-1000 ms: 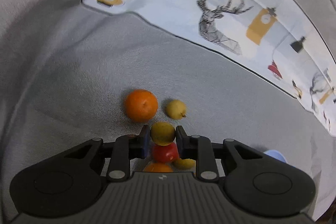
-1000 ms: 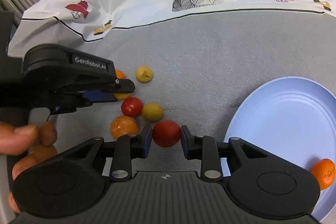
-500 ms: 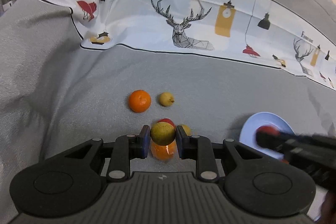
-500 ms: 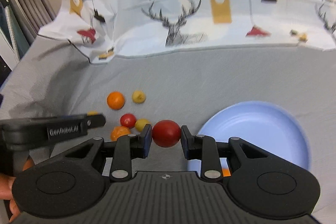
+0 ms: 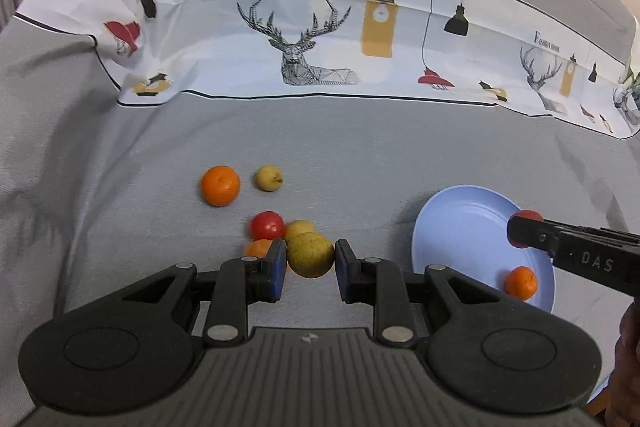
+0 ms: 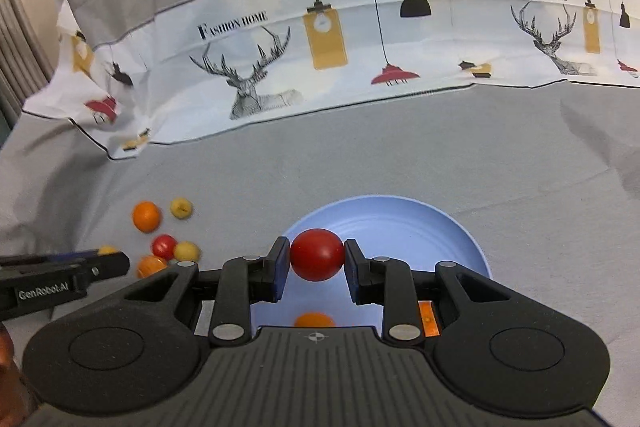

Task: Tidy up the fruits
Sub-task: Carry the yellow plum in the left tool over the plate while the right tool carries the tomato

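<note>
My left gripper (image 5: 311,254) is shut on a yellow-green fruit (image 5: 310,254) and holds it above the grey cloth, over the fruit pile. My right gripper (image 6: 317,254) is shut on a red fruit (image 6: 317,254) and holds it over the light blue plate (image 6: 404,223). The plate (image 5: 460,223) has one small orange (image 5: 520,282) on it. On the cloth lie an orange (image 5: 220,185), a pale yellow fruit (image 5: 269,178), a red fruit (image 5: 267,225), a yellow fruit (image 5: 300,227) and a partly hidden orange fruit (image 5: 258,247).
A grey cloth (image 5: 360,147) covers the surface. A white printed cloth with deer and lamps (image 5: 300,47) lies along the back. The right gripper enters the left wrist view from the right (image 5: 576,255), and the left gripper enters the right wrist view from the left (image 6: 60,277).
Both grippers have lifted with their fruit. The right gripper has carried the red fruit from the pile to over the plate. The left gripper has pulled back from the pile.
</note>
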The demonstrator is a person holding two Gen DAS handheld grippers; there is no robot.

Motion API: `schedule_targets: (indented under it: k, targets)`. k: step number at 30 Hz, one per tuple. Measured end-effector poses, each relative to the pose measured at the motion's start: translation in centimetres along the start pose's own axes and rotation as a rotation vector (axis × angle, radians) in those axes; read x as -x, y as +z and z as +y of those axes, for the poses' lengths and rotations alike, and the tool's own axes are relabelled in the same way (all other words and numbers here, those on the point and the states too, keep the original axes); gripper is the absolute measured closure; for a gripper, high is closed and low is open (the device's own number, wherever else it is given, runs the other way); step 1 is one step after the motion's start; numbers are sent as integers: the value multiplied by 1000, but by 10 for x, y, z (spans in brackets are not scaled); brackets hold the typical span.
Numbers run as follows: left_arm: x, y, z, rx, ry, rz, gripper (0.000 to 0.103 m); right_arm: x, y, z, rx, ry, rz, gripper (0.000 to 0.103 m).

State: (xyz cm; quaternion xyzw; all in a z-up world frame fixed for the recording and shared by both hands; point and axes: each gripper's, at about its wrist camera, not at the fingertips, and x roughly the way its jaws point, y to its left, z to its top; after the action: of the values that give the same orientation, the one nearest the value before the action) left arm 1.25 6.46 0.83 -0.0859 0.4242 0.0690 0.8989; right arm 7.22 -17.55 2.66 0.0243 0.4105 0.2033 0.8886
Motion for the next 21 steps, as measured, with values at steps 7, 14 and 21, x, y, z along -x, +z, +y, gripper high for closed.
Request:
schedule_targets:
  k: [7, 14, 21]
  targets:
    - [-16, 7, -13, 1, -43, 14, 75, -6, 7, -17, 10, -36, 7, 73]
    - [-23, 6, -36, -46, -92, -11, 75, -6, 7, -30, -8, -48, 12, 72]
    - [-19, 4, -54, -79, -146, -63, 75, -4, 7, -35, -23, -57, 8, 73]
